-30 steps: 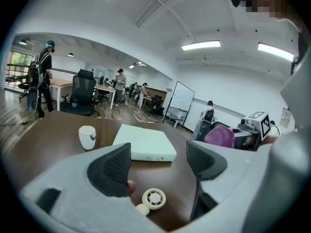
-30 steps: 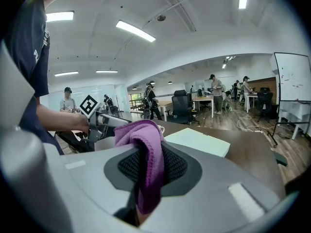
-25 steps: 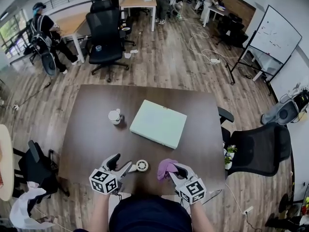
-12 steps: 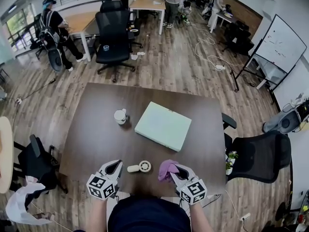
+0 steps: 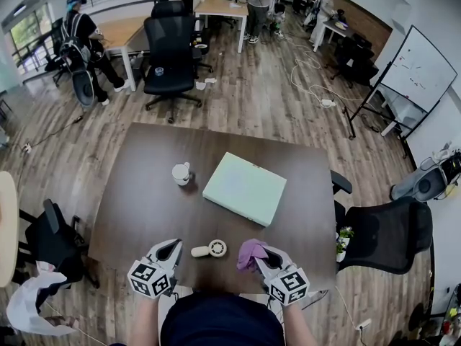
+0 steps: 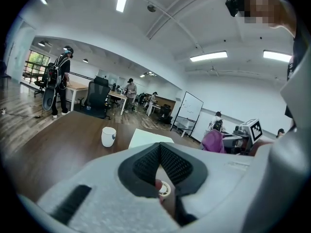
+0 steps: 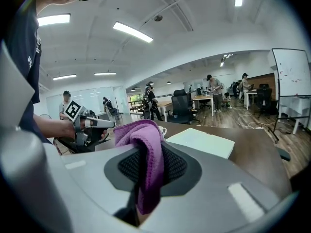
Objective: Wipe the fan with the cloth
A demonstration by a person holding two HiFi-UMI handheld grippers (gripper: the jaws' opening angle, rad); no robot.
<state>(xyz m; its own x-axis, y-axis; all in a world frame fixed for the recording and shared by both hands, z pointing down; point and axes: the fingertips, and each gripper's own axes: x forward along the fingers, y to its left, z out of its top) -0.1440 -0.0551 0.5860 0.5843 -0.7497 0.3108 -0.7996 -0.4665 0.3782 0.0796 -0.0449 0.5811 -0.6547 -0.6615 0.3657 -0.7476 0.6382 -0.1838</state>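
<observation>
— What is the left gripper (image 6: 159,152) up to?
— Its jaws have just been closing. Now they sit pressed together with nothing caught between them, pointing low over the near edge of the tabletop (image 5: 137,193).
— And the fan (image 5: 211,249)?
— It lies flat on the tabletop just ahead of that gripper's tips and a little to their right. Its handle end is towards them, but they don't touch. It's a small cream thing with a round head.
— The other side?
— The right gripper (image 7: 146,152) is clamped on the purple cloth (image 5: 249,250), which bunches up over its tips. The cloth is just right of the fan's round head, near it but apart, so the fan sits between the two grippers.
— Anything further out?
— A white cup (image 5: 181,173) stands upright towards the middle of the tabletop. Beside it to the right lies a flat pale-green box (image 5: 243,188). Both are well beyond the fan. A black office chair (image 5: 385,229) is drawn up at the tabletop's right edge, and a whiteboard (image 5: 418,67) stands off to the right.
</observation>
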